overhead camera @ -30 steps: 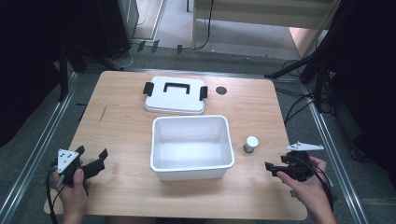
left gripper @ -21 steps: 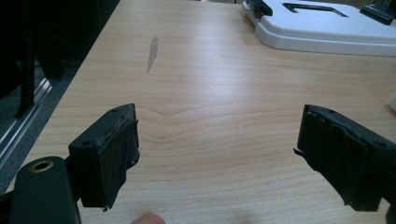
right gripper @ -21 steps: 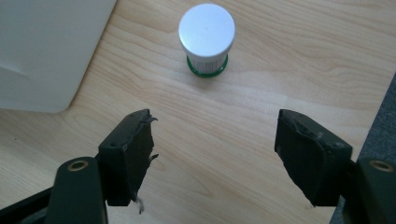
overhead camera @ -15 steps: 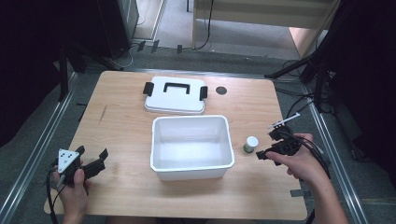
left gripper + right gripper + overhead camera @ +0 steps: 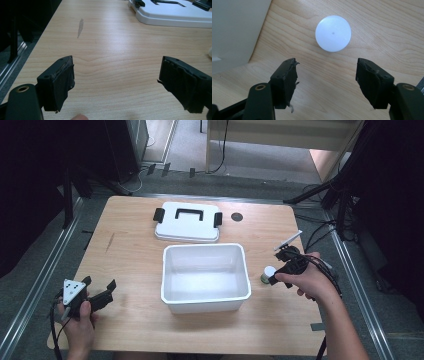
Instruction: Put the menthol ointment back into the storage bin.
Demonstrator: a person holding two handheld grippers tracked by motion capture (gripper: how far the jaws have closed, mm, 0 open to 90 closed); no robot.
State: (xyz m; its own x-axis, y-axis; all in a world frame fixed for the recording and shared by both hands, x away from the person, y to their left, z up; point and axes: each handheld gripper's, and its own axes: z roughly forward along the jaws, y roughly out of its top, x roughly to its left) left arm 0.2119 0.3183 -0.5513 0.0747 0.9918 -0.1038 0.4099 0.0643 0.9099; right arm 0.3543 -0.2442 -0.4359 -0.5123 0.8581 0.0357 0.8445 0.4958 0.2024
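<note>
A small jar with a white round lid (image 5: 268,272) (image 5: 333,33) stands on the wooden table just right of the white bin (image 5: 205,299). My right gripper (image 5: 281,266) (image 5: 327,82) hovers over the jar, pointing down, jaws open and apart from it, the lid lying just ahead of the fingertips. At the table's front left my left gripper (image 5: 97,290) (image 5: 117,85) rests low over bare wood, open with nothing between its jaws. The bin's white lid (image 5: 187,222) (image 5: 172,15) with black handle and clips lies behind the bin.
A small dark round hole (image 5: 237,217) sits in the table right of the lid. A grey scuff mark (image 5: 80,27) marks the wood at the left. Metal rails (image 5: 45,270) run along both sides of the table; cables lie on the floor at right.
My right gripper has moved from the table's front right corner forward and left to sit over the small jar. The left gripper has stayed put.
</note>
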